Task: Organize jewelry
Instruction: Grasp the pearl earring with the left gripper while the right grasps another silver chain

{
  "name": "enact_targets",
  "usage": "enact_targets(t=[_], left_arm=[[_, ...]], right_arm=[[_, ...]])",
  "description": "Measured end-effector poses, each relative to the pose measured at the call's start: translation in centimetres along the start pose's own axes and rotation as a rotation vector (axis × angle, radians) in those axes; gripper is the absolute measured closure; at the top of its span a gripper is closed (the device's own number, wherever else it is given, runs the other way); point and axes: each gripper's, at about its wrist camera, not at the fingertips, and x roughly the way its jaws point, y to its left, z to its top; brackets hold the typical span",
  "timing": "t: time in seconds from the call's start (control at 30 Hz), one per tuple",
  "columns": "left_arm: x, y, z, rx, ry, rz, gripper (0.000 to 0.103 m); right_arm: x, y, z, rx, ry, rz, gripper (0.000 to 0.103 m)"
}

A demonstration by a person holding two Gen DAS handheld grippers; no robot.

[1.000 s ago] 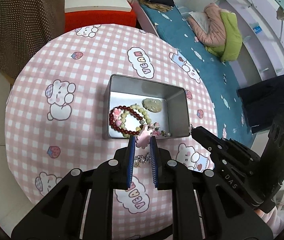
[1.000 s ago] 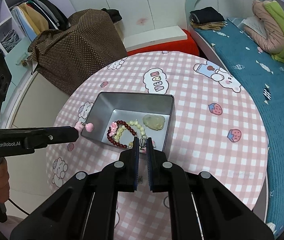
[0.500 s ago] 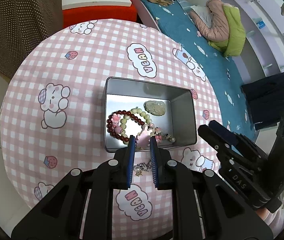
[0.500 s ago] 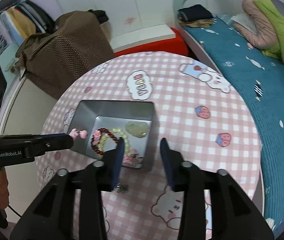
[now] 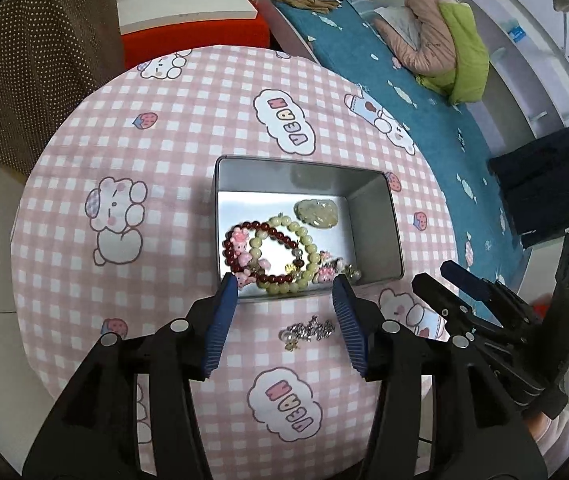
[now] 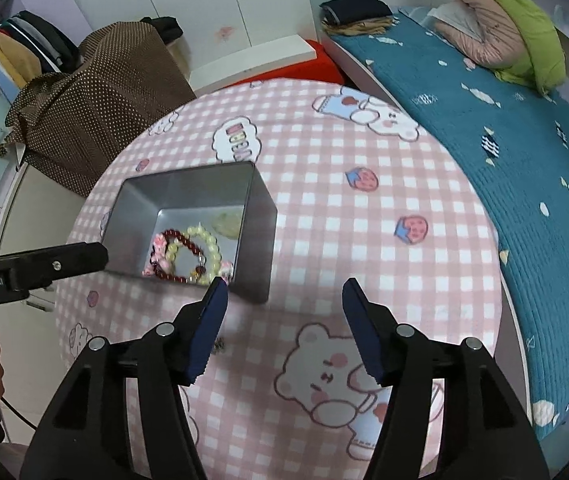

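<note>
A silver metal tin (image 5: 376,236) (image 6: 258,224) stands on the round pink checked table (image 5: 188,152). Inside lie a dark red bead bracelet (image 5: 244,228) (image 6: 172,236), a pale green bead bracelet (image 5: 304,240) (image 6: 212,252), a pale jade pendant (image 5: 316,213) and a pink charm piece (image 5: 326,270). A small silver piece with a pearl (image 5: 306,330) lies on the cloth in front of the tin. My left gripper (image 5: 284,288) is open and empty above the tin's near wall. My right gripper (image 6: 284,286) is open and empty, right of the tin.
A bed with a teal cover (image 6: 504,128) runs along the right of the table. A brown dotted cover (image 6: 96,96) and a red and white bench (image 5: 188,20) stand behind it. The right gripper shows at the left wrist view's right edge (image 5: 456,284).
My left gripper opened and released the pink charm piece into the tin. My right gripper opened wide and drew back to the right of the tin.
</note>
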Motion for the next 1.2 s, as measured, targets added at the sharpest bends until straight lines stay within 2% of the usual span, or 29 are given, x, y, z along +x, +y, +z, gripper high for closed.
enact_targets(t=[0.2, 0.4, 0.6, 0.73, 0.83, 0.87, 0.93, 0.97, 1.2], left_arm=[[-0.3, -0.5, -2.2, 0.06, 0.014, 0.017, 0.053], [0.7, 0.0, -4.2, 0.061, 0.055, 0.005, 0.053], [2.1, 1.4, -5.4, 0.024, 0.097, 0.031, 0.053], [2.9, 1.9, -5.9, 0.014, 0.121, 0.058, 0.053], [3.3, 2.0, -6.1, 0.01, 0.13, 0.063, 0.053], [3.4, 2.0, -6.1, 0.009, 0.132, 0.063, 0.053], [3.7, 1.8, -6.0, 0.011, 0.132, 0.052, 0.053], [3.8, 1.5, -6.0, 0.016, 0.132, 0.043, 0.054], [5.4, -0.1, -5.4, 0.037, 0.137, 0.02, 0.058]], right_arm=[[0.7, 1.0, -1.8, -0.045, 0.035, 0.015, 0.046], [2.5, 3.1, -3.3, -0.141, 0.065, 0.051, 0.048], [4.8, 5.4, -4.7, -0.272, 0.105, 0.056, 0.062], [5.8, 6.7, -5.3, -0.349, 0.107, 0.067, 0.067], [6.2, 7.5, -5.6, -0.428, 0.074, 0.012, 0.076], [6.3, 7.6, -5.7, -0.44, 0.073, -0.008, 0.083], [6.3, 7.3, -5.7, -0.433, 0.069, -0.032, 0.093], [6.3, 6.9, -5.6, -0.418, 0.072, -0.039, 0.095], [5.8, 4.5, -5.8, -0.294, 0.098, -0.037, 0.095]])
